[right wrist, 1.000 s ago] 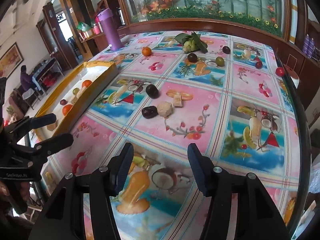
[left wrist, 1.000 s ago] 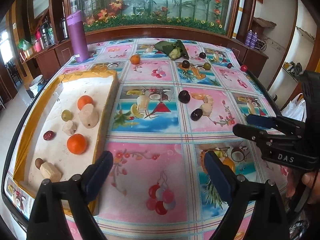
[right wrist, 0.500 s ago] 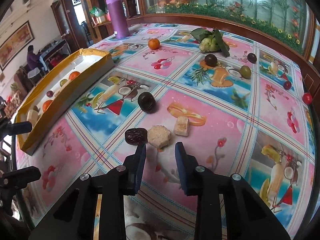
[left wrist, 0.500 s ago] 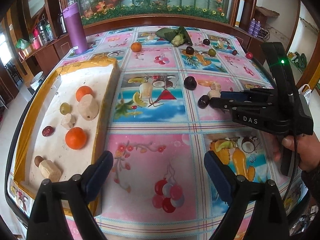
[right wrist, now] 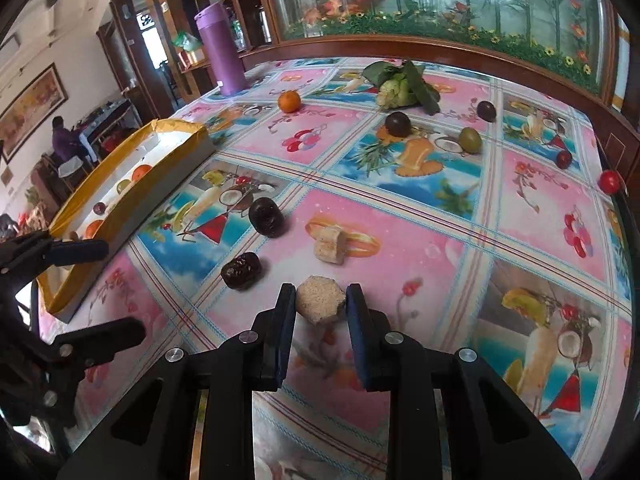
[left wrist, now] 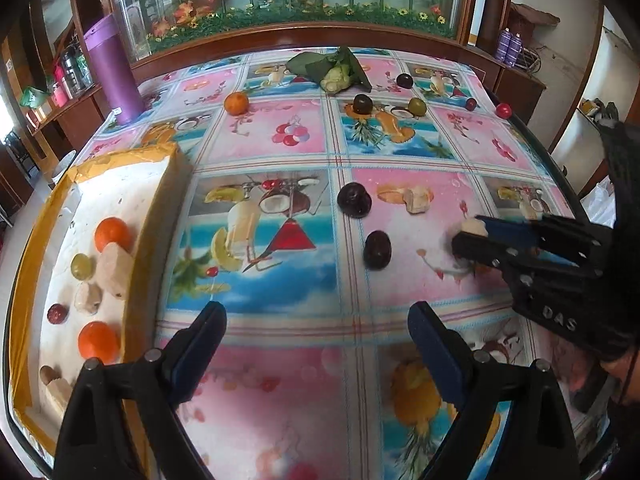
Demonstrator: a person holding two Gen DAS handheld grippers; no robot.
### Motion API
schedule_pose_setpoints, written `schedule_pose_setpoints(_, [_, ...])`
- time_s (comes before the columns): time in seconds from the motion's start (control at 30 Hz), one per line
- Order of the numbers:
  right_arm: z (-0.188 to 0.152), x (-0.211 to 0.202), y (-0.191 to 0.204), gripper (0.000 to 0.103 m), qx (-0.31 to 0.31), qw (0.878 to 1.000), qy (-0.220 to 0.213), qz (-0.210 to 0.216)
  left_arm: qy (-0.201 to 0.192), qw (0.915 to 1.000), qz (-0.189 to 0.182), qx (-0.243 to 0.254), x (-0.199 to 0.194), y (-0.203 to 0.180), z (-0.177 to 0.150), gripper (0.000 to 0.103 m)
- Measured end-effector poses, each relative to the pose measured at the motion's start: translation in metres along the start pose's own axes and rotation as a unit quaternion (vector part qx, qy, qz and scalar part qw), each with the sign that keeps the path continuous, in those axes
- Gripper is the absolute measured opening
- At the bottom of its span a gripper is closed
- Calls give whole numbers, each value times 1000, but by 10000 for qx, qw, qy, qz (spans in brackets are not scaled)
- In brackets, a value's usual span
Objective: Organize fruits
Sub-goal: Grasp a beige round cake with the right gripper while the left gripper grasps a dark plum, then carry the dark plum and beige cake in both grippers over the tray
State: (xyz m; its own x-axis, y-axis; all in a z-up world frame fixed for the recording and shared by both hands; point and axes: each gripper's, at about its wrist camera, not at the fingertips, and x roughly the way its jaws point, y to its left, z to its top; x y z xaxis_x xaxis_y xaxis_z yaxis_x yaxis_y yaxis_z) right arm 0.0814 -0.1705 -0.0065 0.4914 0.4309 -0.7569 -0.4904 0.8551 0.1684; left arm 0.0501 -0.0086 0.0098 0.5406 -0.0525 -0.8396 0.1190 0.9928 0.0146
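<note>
1. Beige fruit chunk [right wrist: 320, 300]: lower centre of the right wrist view, on a pink square of the tablecloth [right wrist: 400, 240]. Six-sided cut face tilted up toward the camera, grainy, pale tan; short and stubby, no clear long axis. In the left wrist view, only a pale sliver [left wrist: 472, 225] visible at centre right, behind dark fingertips.
2. Right gripper [right wrist: 320, 308]: jaws narrow and closing, one pad against each side of the beige fruit chunk, which sits between them on the cloth. Seen side-on at the right edge of the left wrist view [left wrist: 474, 236].
3. Left gripper [left wrist: 316, 332]: bottom of the left wrist view, jaws spread wide, nothing between them, above the tablecloth.
4. Wrinkled dark fruit [right wrist: 241, 271]: just left of the chunk, oblong, long axis running lower left to upper right.
5. Round dark fruit [right wrist: 267, 217]: above it, centre left.
6. Second beige piece [right wrist: 330, 247]: directly above the gripped chunk, apart from it, cut face toward the viewer.
7. Yellow-edged tray [left wrist: 152, 216]: left side of the left wrist view, white inside, holding two oranges [left wrist: 113, 233], a green grape [left wrist: 82, 266], beige pieces [left wrist: 113, 275] and a small red fruit [left wrist: 57, 313].
8. Far table, top of frame: orange [right wrist: 289, 101], leafy green bundle [right wrist: 400, 88], purple flask [right wrist: 222, 50].
</note>
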Motion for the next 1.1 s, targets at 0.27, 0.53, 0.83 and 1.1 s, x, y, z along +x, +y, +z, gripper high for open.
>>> schedule_pose_setpoints(0.27, [-19, -21, -27, 25, 497, 9987, -27, -98, 154, 9992, -370, -19, 36, -22, 27, 59])
schedule_pose_setpoints(0.53, [-22, -34, -32, 25, 662, 9976, -170, -70, 64, 9970, -756, -149, 33, -21, 22, 21])
schedule_pose_setpoints(0.83, [-23, -45, -21, 25, 707, 9970, -275, -168, 37, 9963, -810, -300, -1, -9, -1, 21])
schedule_pose_setpoints(1.1, [-33, -57, -4, 25, 644, 9970, -245, -350, -59, 9952, -859, -461, -27, 6, -22, 21])
